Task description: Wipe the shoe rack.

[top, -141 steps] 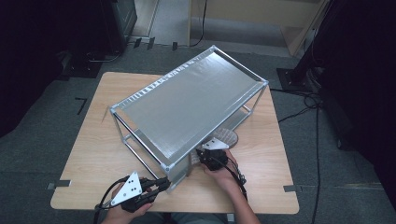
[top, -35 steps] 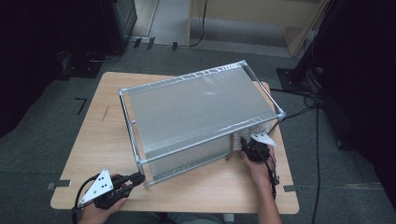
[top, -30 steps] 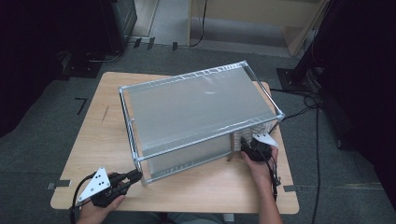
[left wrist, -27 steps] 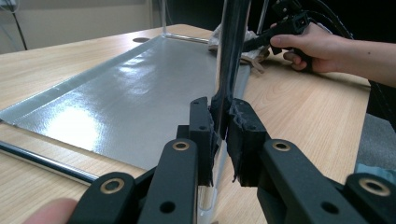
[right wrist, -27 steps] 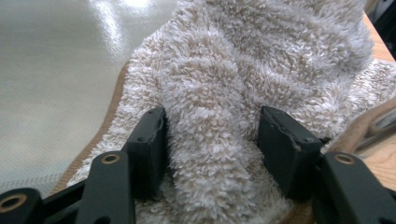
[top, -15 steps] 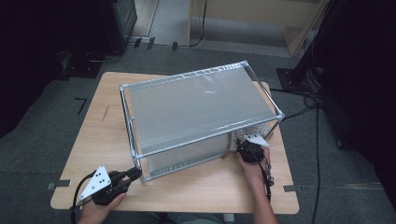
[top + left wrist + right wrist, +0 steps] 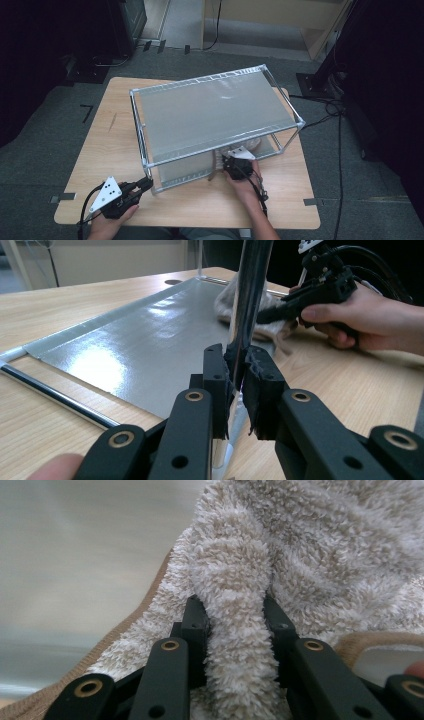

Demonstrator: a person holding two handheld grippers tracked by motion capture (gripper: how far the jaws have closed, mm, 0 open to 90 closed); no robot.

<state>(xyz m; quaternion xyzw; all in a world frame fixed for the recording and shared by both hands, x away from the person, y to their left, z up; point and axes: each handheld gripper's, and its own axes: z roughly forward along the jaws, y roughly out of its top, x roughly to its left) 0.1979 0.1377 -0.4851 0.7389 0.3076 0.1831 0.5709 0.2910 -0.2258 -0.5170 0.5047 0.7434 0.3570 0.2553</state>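
The left gripper [image 7: 141, 186] was clamped on the near-left post [image 7: 248, 315] of the metal rack [image 7: 215, 112], steadying it on the table [image 7: 100, 145]. The right gripper [image 7: 235, 615] had just been closing and pinched a fold of the fluffy beige towel [image 7: 300, 555], which lay on the lower shelf [image 7: 150, 340] under the top panel, toward the near right. I judged the wiping under way, with most of that shelf left. The top panel hid the towel's far side and much of the shelf from above.

Towel [image 7: 240, 150] on rack's [image 7: 215, 117] lower shelf, rack on table [image 7: 110, 145].
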